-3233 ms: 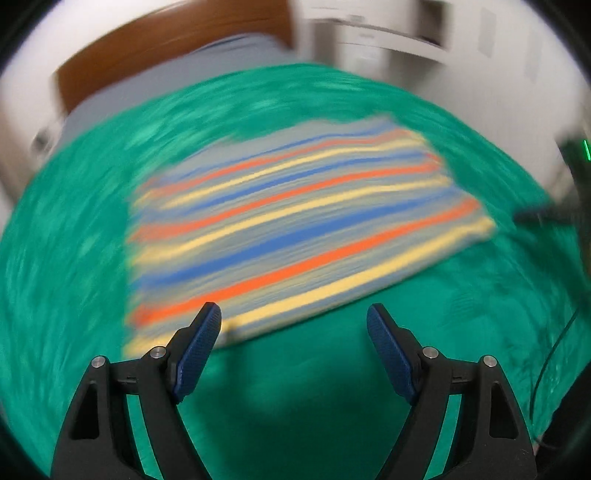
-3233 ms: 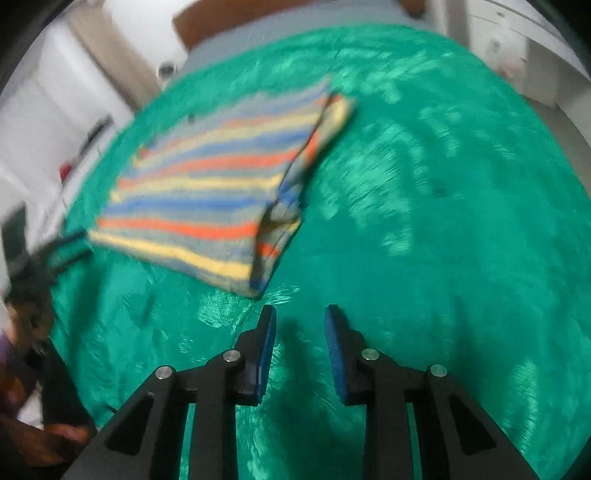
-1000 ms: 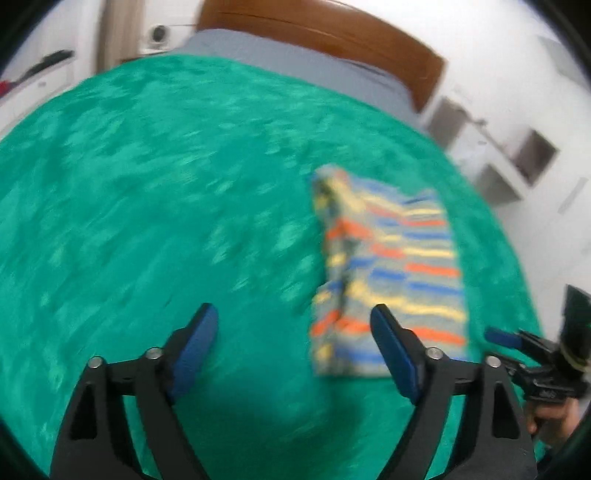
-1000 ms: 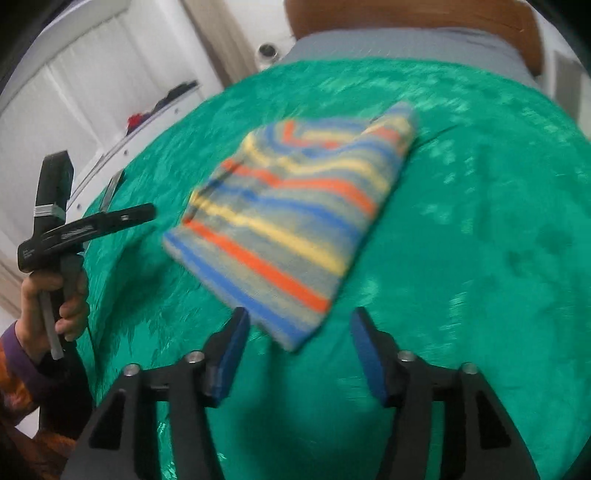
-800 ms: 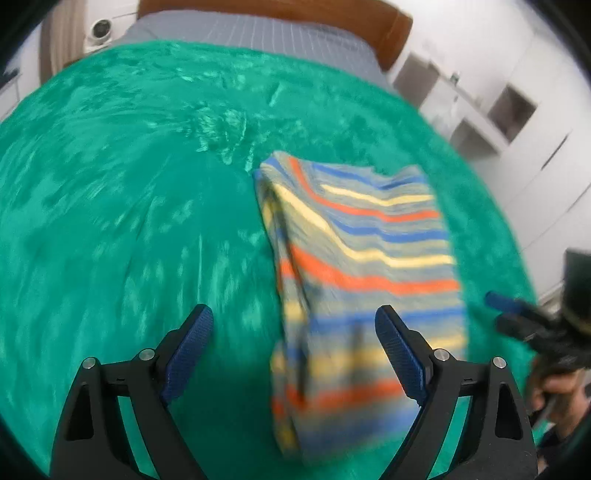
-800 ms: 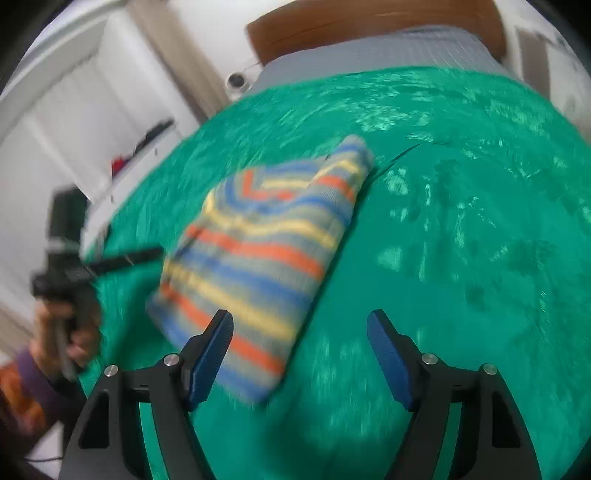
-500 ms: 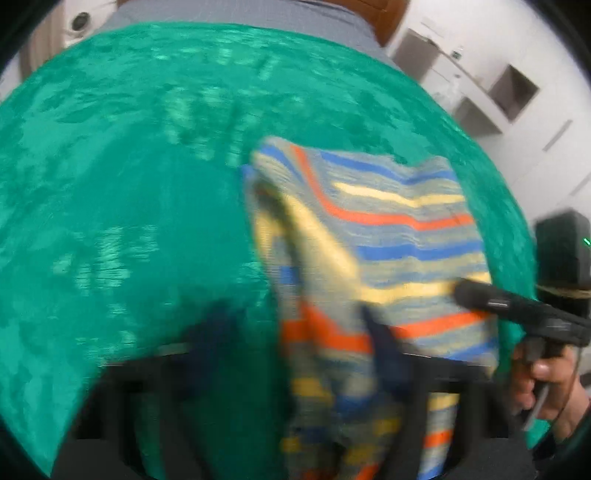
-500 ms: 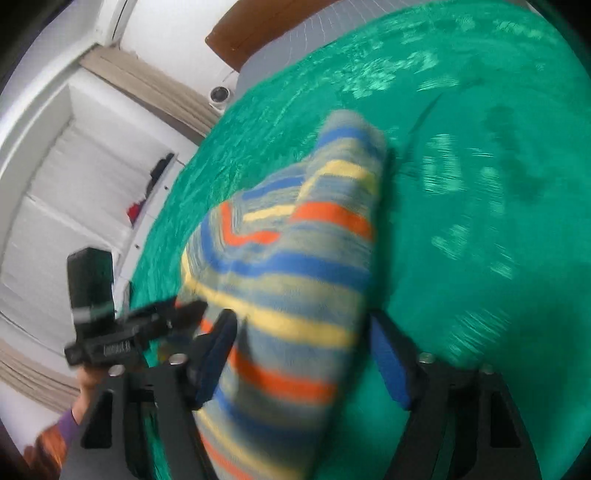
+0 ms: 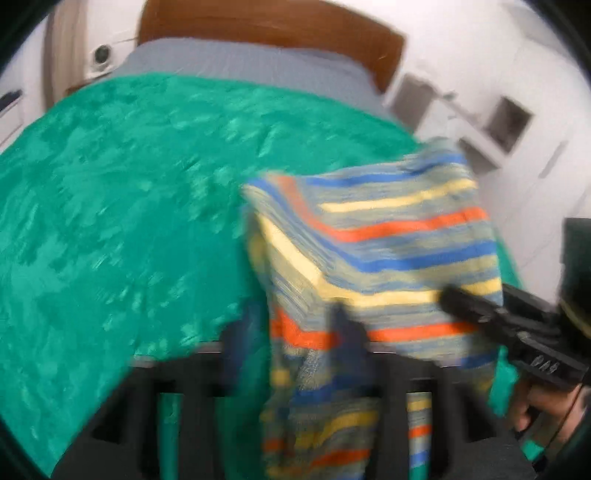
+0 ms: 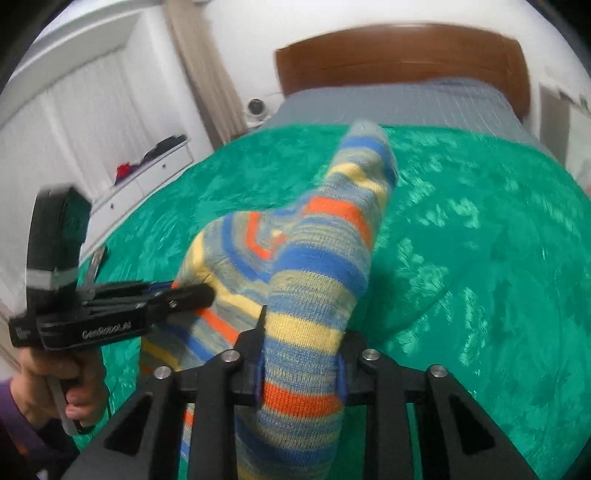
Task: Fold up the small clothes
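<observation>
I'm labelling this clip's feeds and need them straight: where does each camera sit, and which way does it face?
Left wrist: on the left gripper, looking down at the striped knit garment on the green bedspread, wooden headboard beyond; the right gripper and its hand show at right.
Right wrist: on the right gripper, jaws closing around the garment; the left gripper and hand show at left.
Shared: garment, bedspread, headboard.

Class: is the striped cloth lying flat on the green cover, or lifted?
Lifted. The striped cloth bunches up between both grippers, right gripper closing on it, above the green cover.
</observation>
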A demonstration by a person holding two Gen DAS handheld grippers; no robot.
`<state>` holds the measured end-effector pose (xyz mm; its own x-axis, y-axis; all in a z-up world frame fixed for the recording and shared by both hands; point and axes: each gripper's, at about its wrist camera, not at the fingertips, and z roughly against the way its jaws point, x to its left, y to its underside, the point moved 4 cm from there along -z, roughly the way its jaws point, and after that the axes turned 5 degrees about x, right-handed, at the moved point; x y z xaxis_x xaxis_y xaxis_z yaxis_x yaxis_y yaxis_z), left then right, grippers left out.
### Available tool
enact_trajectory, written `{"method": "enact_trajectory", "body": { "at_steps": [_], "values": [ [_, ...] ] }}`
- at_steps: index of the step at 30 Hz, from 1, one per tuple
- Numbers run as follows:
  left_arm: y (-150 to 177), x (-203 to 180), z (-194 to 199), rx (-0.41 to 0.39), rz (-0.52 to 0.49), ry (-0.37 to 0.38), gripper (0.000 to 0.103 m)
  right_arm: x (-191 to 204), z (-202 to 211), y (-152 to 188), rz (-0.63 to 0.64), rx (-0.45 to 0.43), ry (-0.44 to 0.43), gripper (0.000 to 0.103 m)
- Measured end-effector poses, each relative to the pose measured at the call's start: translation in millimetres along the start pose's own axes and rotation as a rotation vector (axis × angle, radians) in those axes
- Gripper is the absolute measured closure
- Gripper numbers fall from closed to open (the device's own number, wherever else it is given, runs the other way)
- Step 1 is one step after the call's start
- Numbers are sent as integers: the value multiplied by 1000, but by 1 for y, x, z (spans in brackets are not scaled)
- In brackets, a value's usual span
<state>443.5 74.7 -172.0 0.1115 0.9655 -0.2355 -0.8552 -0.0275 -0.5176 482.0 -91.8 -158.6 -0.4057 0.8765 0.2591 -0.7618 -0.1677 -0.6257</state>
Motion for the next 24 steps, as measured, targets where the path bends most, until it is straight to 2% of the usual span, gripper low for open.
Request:
{"method": "enact_trajectory", "body": {
  "at_steps": [1, 2, 3, 5, 7, 9, 15, 19, 24],
  "values": [
    [9, 5, -3, 5, 5, -57, 19, -15, -5, 7, -40, 41, 33, 44],
    [21, 8, -1, -3, -1, -114, 19, -27, -9, 13, -66, 69, 87, 23],
    [33, 8, 2, -12, -17, -151, 19, -44, -7, 28, -98, 97, 166, 19],
    [59, 4, 18, -43, -55, -224, 18, -58, 5, 49, -117, 110, 215, 18],
    [80, -4, 41, -93, -77, -299, 11, -64, 24, 73, -111, 119, 277, 12],
    [94, -10, 65, -145, -73, -333, 6, -58, 48, 90, -89, 101, 315, 10],
    [104, -40, 134, -303, -71, -373, 1, -11, 123, 106, -36, 14, 340, 2],
    [104, -55, 166, -347, -82, -375, 0, 32, 160, 115, 19, -33, 331, 1],
    [117, -74, 201, -392, -126, -421, 0, 68, 190, 127, 48, -75, 362, 1]
  ]
}}
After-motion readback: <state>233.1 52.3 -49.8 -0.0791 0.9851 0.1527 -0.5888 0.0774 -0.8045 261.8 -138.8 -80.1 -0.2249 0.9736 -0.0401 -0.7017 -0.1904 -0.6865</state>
